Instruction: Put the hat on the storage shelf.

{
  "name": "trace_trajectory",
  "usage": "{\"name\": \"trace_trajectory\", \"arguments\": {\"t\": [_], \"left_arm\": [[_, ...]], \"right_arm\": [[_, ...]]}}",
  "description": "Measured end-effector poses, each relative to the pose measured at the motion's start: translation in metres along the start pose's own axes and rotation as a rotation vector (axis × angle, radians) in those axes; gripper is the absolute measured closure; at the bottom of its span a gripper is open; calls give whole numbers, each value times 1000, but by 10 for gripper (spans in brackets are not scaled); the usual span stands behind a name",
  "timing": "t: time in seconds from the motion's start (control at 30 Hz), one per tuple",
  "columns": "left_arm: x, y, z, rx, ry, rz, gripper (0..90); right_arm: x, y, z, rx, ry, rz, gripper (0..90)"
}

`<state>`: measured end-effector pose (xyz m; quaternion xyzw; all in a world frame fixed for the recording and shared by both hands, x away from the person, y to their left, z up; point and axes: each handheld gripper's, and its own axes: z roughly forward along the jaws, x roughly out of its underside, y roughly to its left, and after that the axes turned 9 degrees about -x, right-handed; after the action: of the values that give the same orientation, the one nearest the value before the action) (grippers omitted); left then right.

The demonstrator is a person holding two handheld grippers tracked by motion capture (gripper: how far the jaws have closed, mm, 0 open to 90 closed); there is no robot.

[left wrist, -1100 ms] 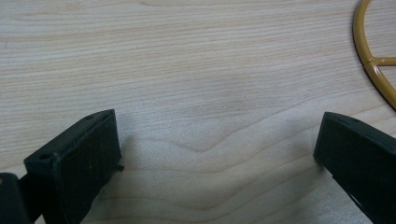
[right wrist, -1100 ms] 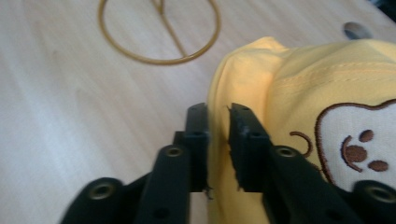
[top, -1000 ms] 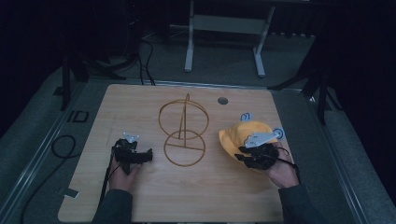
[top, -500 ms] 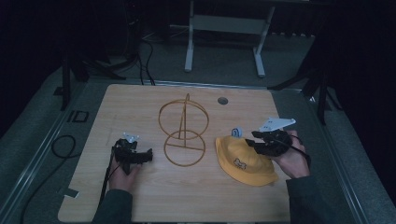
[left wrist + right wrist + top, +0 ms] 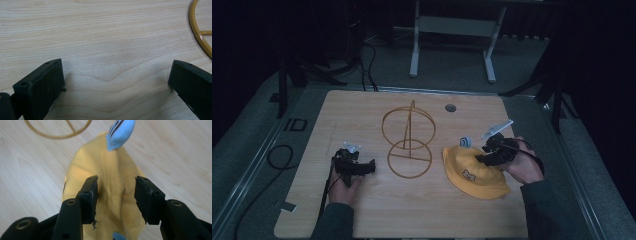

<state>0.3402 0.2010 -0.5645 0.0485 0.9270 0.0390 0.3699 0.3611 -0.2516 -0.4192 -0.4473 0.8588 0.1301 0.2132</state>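
Two grippers listed: left gripper (image 5: 362,166) gaped wide and empty; right gripper (image 5: 116,188) was just opening astride hat (image 5: 474,171) near tabletop's right edge; fabric best cleared before lifting toward stand (image 5: 408,140).

Wooden table (image 5: 362,210) bears two things — wire stand (image 5: 408,140), yellow hat (image 5: 474,172).

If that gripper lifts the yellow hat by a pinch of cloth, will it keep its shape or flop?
Probably flop: the hat lies slumped and creased on the table, and its cloth bunches between the open right gripper. It looks light, so it would likely drag when pushed rather than roll.
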Motion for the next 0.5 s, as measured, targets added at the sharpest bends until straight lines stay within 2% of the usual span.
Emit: {"name": "trace_trajectory", "arguments": {"t": [0.23, 0.37, 0.5], "left_arm": [[0, 0, 0, -1, -3, -4, 4], [0, 0, 0, -1, -3, -3, 4], [0, 0, 0, -1, -3, -3, 4]], "right_arm": [[-7, -6, 5, -44, 79, 39, 578], [-10, -5, 6, -53, 119, 24, 741], [-14, -3, 7, -51, 172, 6, 827]]}}
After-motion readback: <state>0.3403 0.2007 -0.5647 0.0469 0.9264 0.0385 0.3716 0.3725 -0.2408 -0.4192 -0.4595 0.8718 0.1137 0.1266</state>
